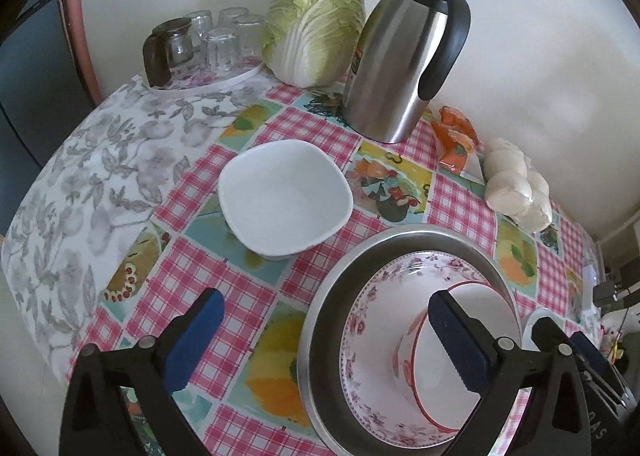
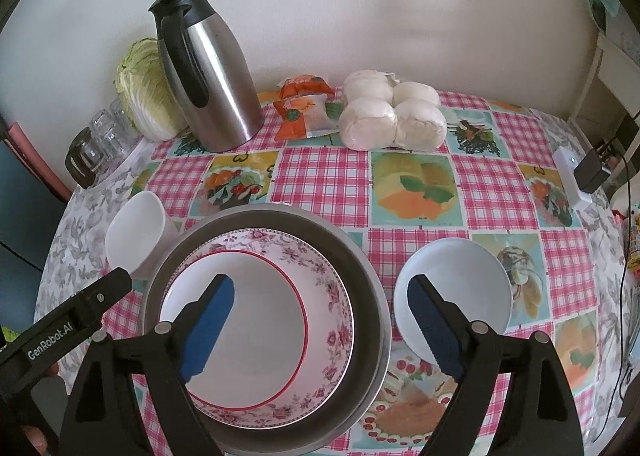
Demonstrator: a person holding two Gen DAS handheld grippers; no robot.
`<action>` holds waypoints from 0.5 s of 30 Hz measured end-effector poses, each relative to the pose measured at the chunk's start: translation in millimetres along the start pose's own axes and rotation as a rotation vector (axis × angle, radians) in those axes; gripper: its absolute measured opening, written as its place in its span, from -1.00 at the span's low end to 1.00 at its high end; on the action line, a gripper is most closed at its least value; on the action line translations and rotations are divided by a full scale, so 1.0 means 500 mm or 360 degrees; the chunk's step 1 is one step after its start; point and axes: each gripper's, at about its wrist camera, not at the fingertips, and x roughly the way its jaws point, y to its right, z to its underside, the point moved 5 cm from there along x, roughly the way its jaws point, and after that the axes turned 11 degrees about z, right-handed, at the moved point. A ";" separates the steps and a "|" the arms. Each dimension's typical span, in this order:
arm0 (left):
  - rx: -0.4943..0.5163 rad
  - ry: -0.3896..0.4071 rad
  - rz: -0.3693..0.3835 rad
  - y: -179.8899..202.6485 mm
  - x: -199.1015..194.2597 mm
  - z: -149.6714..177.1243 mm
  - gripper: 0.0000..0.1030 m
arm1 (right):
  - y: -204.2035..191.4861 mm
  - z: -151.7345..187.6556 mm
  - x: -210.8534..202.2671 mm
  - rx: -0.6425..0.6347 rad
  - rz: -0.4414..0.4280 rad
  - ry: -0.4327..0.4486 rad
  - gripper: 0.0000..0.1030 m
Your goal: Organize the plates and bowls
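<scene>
White lettering reading "GenRobot.AI" runs along the black body of the left gripper (image 2: 120,280) where it enters the right wrist view from the lower left; no other writing is legible. Both grippers tilt steeply down over a table covered in a pink-checked oilcloth with fruit pictures (image 2: 320,176). The left gripper (image 1: 326,340), with blue pads, is released, its jaws spread wide over bare cloth and the bowl stack, gripping nothing. The right gripper (image 2: 320,320), also blue-padded, stands released too, one finger over the stack and the other over a plain white round plate (image 2: 472,276) just right of it. The stack sits near the front edge of the table: one round grey metal basin (image 2: 368,296) holds one white bowl with a pink floral rim (image 2: 336,320), and inside that rests one white bowl with a thin red rim (image 2: 260,296). One plain white squarish bowl (image 1: 286,198) stands alone to the left of the stack, toward the grey-flowered cloth at the table's left edge. Along the back edge by the wall are one steel jug with a black handle (image 1: 400,64), one pale green napa cabbage (image 1: 316,24), several upturned clear glasses (image 1: 224,40) on a tray at the back left corner, one orange packet (image 2: 304,108), and one bag of four white buns (image 2: 392,112).
</scene>
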 end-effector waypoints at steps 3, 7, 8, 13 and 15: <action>0.0008 0.0005 -0.0009 -0.001 -0.001 -0.002 1.00 | -0.003 0.000 -0.006 -0.0010 0.0009 0.0012 0.73; 0.0023 0.0041 -0.0041 -0.007 -0.010 -0.009 1.00 | -0.011 -0.002 -0.014 -0.0022 0.0013 0.0039 0.73; 0.0029 0.0056 -0.0050 -0.009 -0.014 -0.012 1.00 | -0.014 -0.003 -0.016 -0.0024 0.0009 0.0043 0.73; 0.0033 0.0090 -0.0086 -0.026 -0.025 -0.024 1.00 | -0.045 -0.002 -0.028 -0.0046 -0.0010 0.0067 0.73; 0.0029 0.0094 -0.0096 -0.035 -0.027 -0.028 1.00 | -0.060 -0.001 -0.034 -0.0051 -0.0030 0.0074 0.73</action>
